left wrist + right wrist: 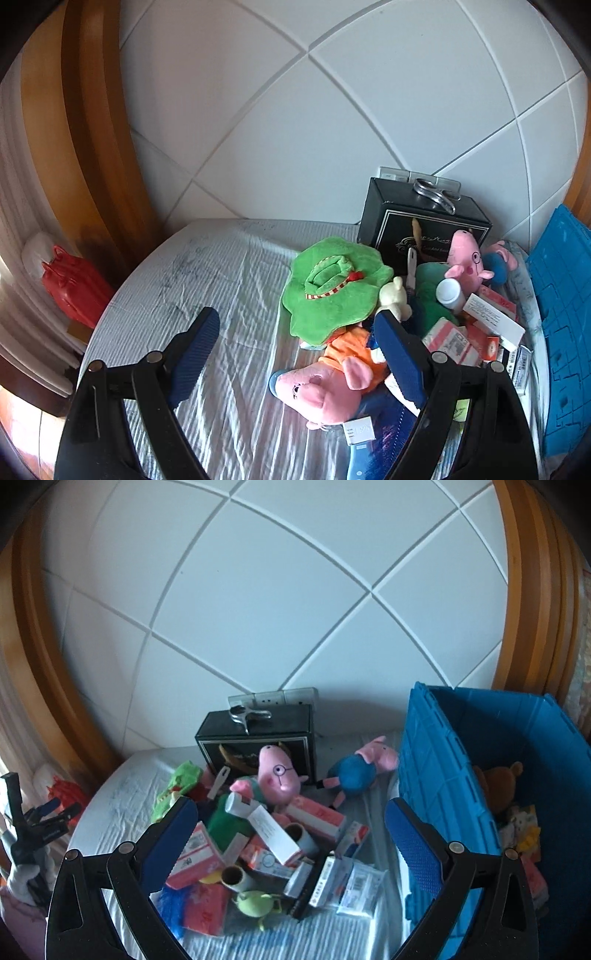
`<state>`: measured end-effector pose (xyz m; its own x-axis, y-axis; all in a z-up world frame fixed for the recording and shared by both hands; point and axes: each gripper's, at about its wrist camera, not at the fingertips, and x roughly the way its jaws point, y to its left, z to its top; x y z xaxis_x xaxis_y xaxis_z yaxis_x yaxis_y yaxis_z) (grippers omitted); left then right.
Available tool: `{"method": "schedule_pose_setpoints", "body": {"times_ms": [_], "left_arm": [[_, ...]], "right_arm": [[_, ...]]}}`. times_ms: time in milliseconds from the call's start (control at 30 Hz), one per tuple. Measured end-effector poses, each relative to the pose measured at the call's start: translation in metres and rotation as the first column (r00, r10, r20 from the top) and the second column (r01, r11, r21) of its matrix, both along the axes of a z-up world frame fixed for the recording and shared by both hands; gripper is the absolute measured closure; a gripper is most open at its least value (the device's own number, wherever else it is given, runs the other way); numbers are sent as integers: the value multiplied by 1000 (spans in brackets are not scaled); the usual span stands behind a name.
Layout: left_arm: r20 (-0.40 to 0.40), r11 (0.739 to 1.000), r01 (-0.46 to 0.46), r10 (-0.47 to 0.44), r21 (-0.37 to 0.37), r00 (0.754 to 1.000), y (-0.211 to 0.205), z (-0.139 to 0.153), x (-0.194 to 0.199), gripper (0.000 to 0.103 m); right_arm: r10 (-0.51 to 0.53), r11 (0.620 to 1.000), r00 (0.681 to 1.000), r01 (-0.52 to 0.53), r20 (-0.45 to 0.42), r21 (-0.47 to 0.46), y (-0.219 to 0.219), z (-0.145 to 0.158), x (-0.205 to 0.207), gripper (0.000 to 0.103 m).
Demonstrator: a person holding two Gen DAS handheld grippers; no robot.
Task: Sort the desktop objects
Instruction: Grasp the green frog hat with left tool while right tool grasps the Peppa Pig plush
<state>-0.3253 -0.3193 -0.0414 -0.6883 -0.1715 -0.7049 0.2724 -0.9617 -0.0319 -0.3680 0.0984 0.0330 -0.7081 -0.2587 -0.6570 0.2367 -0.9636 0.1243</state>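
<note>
My left gripper (295, 320) is open above the striped tablecloth (207, 266), with nothing between its blue pads. Its right finger (397, 354) reaches over a pink pig plush in an orange dress (325, 387). A green plush hat (332, 291) lies just beyond. My right gripper (290, 808) is also open and hovers over a heap of small cartons (269, 845), tubes and toys. A pig plush with glasses (277, 773) tops the heap, and a blue-bodied pig plush (354, 771) lies to its right. An open blue crate (439, 775) holds a brown teddy (498, 779).
A black box (255, 734) with scissors (249, 713) on top stands against the tiled wall, below wall sockets (273, 698). A red bag (74, 288) lies off the table's left edge. The cloth left of the heap is bare. A gloved hand (22, 878) shows at far left.
</note>
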Motion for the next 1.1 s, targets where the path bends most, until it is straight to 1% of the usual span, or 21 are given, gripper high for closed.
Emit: {"method": "schedule_pose_setpoints", "body": {"times_ms": [133, 267, 400, 500, 567, 700, 767, 833, 867, 933, 1033, 1067, 1100], "left_arm": [[44, 1000, 2, -4, 29, 999, -12, -33, -41, 17], [52, 997, 40, -43, 60, 998, -13, -61, -87, 17], [65, 996, 63, -67, 68, 996, -9, -86, -139, 17], [73, 992, 67, -75, 106, 995, -9, -107, -172, 17], [95, 991, 66, -76, 113, 993, -7, -124, -189, 17], [142, 988, 70, -90, 136, 986, -5, -159, -210, 17], [136, 982, 70, -95, 174, 986, -5, -170, -214, 16], [160, 979, 36, -69, 200, 985, -9, -178, -216, 0], [167, 975, 25, -63, 223, 984, -13, -181, -217, 0], [178, 965, 32, -81, 262, 981, -17, -186, -222, 0], [193, 962, 45, -99, 270, 976, -17, -191, -227, 0], [196, 959, 49, -107, 279, 975, -16, -192, -229, 2], [190, 950, 61, -123, 307, 974, -16, -193, -230, 16]], "right_arm": [[-1, 1000, 998, 1, 70, -4, -20, -38, -40, 0], [35, 999, 990, -34, 138, -10, -49, -79, -79, 0], [73, 997, 985, -69, 158, -30, -75, -109, -107, 0], [89, 996, 982, -84, 168, -38, -92, -126, -131, 0], [82, 997, 979, -79, 184, -25, -100, -140, -149, 0], [55, 998, 972, -60, 226, 16, -107, -171, -180, 0], [43, 998, 967, -52, 251, 30, -108, -186, -193, 0], [43, 999, 959, -49, 282, 17, -107, -200, -203, 0], [42, 999, 955, -46, 293, 7, -107, -206, -208, 0], [36, 999, 951, -36, 307, -4, -104, -215, -218, 0], [34, 999, 952, -31, 303, -15, -104, -222, -228, 0], [38, 999, 952, -34, 304, -19, -105, -224, -232, 0], [37, 999, 952, -33, 305, -17, -107, -226, -236, 0]]}}
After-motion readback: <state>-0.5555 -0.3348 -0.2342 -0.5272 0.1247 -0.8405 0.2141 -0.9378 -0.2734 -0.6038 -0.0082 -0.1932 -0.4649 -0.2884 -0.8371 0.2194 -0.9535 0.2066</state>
